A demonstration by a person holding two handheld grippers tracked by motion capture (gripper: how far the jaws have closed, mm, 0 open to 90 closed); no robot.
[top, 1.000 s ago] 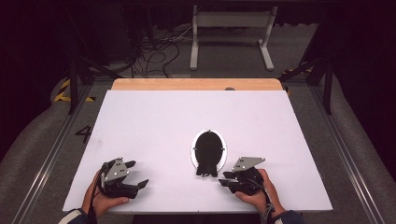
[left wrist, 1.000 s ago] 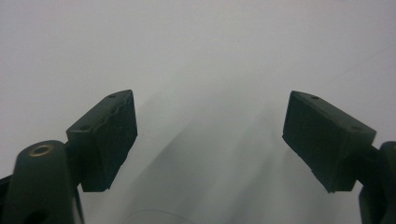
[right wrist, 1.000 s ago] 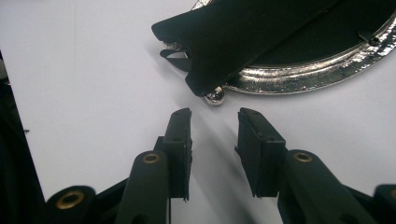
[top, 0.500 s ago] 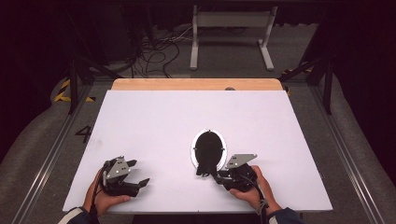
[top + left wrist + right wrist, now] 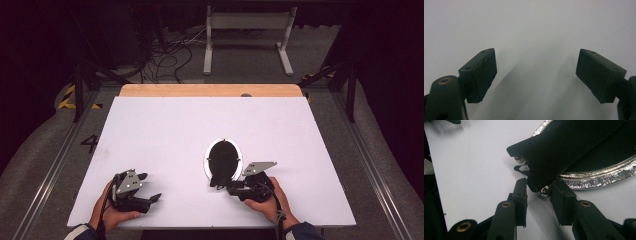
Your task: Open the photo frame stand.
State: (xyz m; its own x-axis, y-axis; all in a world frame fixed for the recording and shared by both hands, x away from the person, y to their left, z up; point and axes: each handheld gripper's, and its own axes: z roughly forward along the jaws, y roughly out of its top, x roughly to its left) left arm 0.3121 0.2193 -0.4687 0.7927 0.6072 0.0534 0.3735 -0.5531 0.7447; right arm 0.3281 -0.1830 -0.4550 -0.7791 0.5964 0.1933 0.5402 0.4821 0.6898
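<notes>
Mirror (image 5: pixel 223 159) lies face-down near the table's (image 5: pixel 165 130) front edge, its black stand (image 5: pixel 564 147) between the right gripper's (image 5: pixel 538 191) half-closed jaws, which have just been opening slightly. Left gripper (image 5: pixel 536 72) rests well apart, jaws wide and empty.

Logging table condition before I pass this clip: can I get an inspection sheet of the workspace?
Surface: white table top, bare, with a wooden strip along the far edge.
Job's things: oval silver-rimmed frame lying black back up, its black stand flap raised.
Clutter: nothing seen.
Grippers: left claw open and empty over the table top; right claw has its jaws either side of the flap's tip, no clamping seen.
Cables: one trails from the right claw; a loose tangle on the floor beyond.
Surroundings: white metal stand, dark room, yellow-black tape.
</notes>
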